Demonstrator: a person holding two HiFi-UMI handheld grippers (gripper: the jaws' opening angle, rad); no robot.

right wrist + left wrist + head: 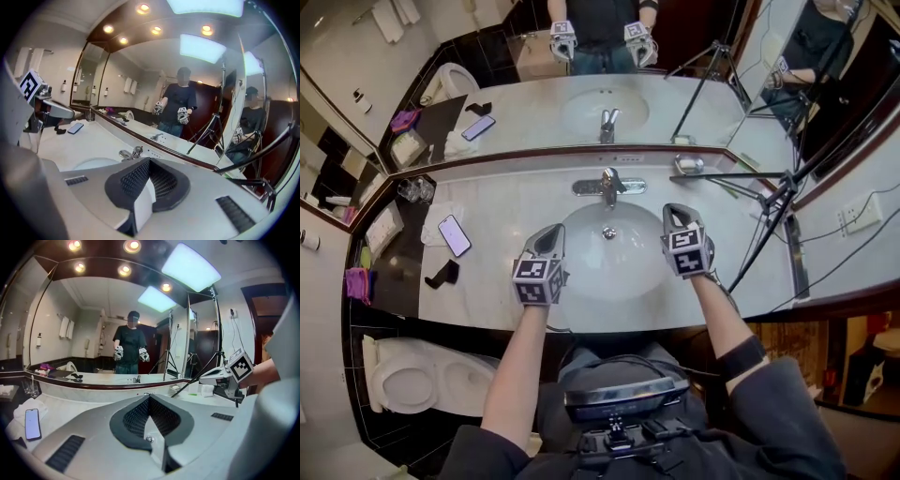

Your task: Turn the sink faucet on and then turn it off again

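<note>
Jaws closed and empty on left gripper (549,231) and right gripper (676,212); both hang over the sink (581,286), clear of the faucet (607,185), seemingly idle.

White sink (619,272), silvery faucet (607,186), pale counter (516,202), seemingly purple cloth (358,283)

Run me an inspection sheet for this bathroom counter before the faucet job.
Surface: white marble countertop, sink basin set into it.
Job's things: faucet behind the basin, untouched; no water stream seen.
Clutter: phone, small black object, drinking glasses at the left; tripod at the right.
Grippers: left gripper and right gripper both shut, empty, over the basin.
Cables: thin cable below the wall socket.
Surroundings: mirror, toilet.
</note>
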